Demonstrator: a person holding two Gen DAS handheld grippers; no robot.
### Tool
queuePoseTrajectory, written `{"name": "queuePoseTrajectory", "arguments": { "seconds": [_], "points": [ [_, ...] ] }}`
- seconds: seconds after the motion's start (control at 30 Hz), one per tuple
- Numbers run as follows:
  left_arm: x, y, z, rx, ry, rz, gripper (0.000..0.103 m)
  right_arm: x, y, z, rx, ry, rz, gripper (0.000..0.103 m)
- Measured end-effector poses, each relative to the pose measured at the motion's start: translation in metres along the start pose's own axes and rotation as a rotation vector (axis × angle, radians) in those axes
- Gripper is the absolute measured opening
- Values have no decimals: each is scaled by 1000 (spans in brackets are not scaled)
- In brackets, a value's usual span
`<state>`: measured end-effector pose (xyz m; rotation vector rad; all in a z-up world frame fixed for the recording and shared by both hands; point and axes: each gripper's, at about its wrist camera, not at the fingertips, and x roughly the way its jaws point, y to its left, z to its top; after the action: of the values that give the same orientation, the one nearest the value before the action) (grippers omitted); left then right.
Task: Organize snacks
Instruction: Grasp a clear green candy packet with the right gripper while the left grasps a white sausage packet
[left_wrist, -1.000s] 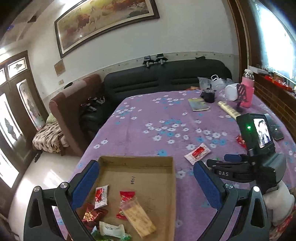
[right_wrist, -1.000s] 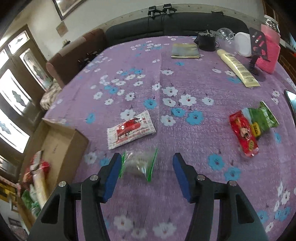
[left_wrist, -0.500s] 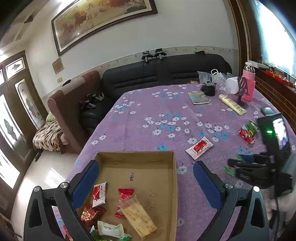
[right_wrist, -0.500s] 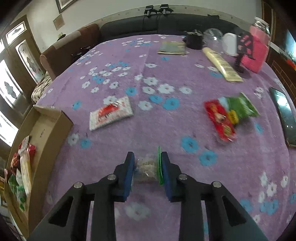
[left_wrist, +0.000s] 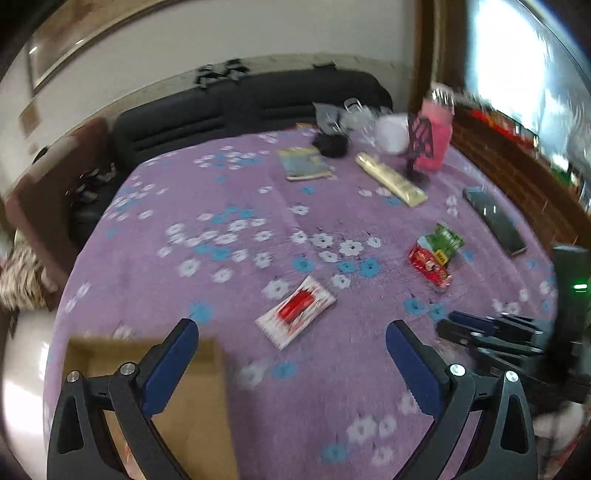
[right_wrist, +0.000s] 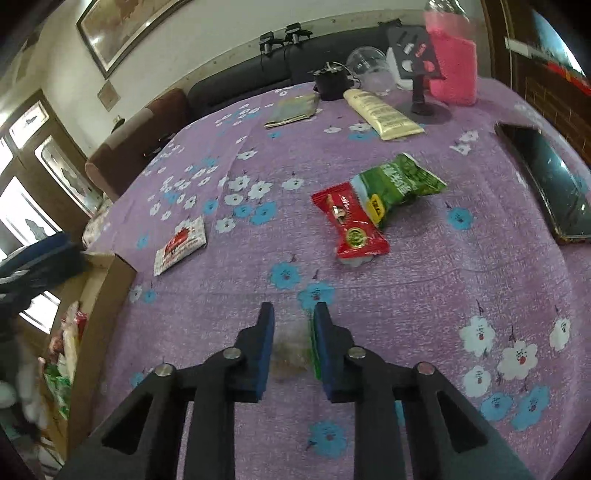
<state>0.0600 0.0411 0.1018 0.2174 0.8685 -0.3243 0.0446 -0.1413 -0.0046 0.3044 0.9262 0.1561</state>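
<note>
Right gripper (right_wrist: 293, 325): jaws have just been closing, now clamped on a small clear snack bag (right_wrist: 290, 347) with a green edge, low over the purple flowered tablecloth (right_wrist: 424, 280). Left gripper (left_wrist: 291, 347): jaws spread wide, nothing between them, above the near table edge. Cardboard box (right_wrist: 110, 280) at the left table edge holds several wrapped snacks (right_wrist: 64, 354), red, white and green; labels unreadable. Loose on the cloth beyond: white-and-red packet (right_wrist: 181, 245), then red packet (right_wrist: 351, 225) overlapping green packet (right_wrist: 400, 182). Far side: cream tube (right_wrist: 382, 114), pink bottle (right_wrist: 452, 70).
</note>
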Motion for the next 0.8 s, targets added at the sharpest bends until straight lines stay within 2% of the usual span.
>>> {"name": "queuePoseTrajectory", "arguments": {
  "seconds": [0.2, 0.3, 0.37, 0.43, 0.47, 0.5, 0.57, 0.73, 0.77, 0.8],
  "points": [
    [73, -8, 22, 66, 142, 16, 103, 1, -20, 4, 91, 23, 48, 16],
    [95, -1, 21, 50, 212, 5, 101, -1, -28, 7, 138, 28, 90, 18],
    [103, 0, 16, 42, 263, -42, 90, -4, -30, 7, 152, 28, 96, 29],
    [100, -4, 11, 34, 271, -99, 60, -6, -30, 8, 156, 26, 103, 30],
    [97, -6, 9, 42, 274, -105, 55, -8, -29, 8, 152, 24, 109, 32],
    [93, -10, 6, 58, 271, -106, 42, -9, -27, 8, 145, 24, 112, 34],
    [88, -16, 1, 69, 270, -116, 41, -8, -24, 8, 128, 32, 113, 43],
    [78, -22, -8, 70, 245, -94, 41, -5, -8, 3, 67, 55, 100, 45],
    [79, -20, -6, 59, 241, -86, 42, -5, -4, 2, 44, 57, 88, 48],
    [80, -19, -6, 53, 236, -76, 48, -4, 0, 1, 26, 60, 78, 51]
  ]
}}
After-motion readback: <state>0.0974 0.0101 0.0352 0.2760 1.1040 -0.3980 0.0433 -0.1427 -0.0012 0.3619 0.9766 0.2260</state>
